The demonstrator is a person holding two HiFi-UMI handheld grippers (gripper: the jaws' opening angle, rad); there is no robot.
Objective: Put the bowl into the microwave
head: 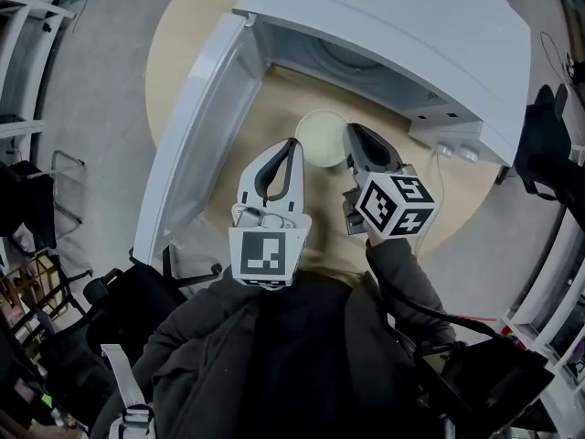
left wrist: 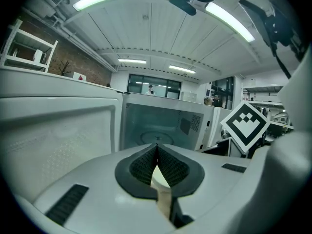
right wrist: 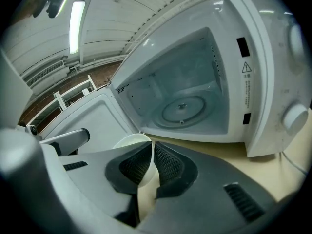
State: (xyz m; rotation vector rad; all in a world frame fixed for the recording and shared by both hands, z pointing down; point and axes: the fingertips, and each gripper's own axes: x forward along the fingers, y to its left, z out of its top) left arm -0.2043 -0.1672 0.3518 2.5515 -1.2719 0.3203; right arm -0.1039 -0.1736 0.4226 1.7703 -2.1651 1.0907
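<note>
A cream bowl point(head: 320, 140) is in front of the open white microwave point(head: 393, 26), just outside its mouth. My right gripper point(head: 350, 133) is shut on the bowl's right rim; in the right gripper view the rim point(right wrist: 127, 141) runs in between the dark pads point(right wrist: 152, 147). My left gripper point(head: 292, 144) is shut with nothing clamped, its tips close beside the bowl's left edge. In the left gripper view the jaws point(left wrist: 156, 150) point at the microwave cavity point(left wrist: 161, 126). The glass turntable point(right wrist: 183, 108) inside is bare. The door point(head: 196, 126) is swung wide to the left.
The microwave stands on a round tan table point(head: 174, 26). Its knobs point(right wrist: 295, 118) are on the right side, and a white cable point(head: 441, 176) trails off the table there. Metal shelving point(head: 23, 53) stands at far left, more racks at lower right.
</note>
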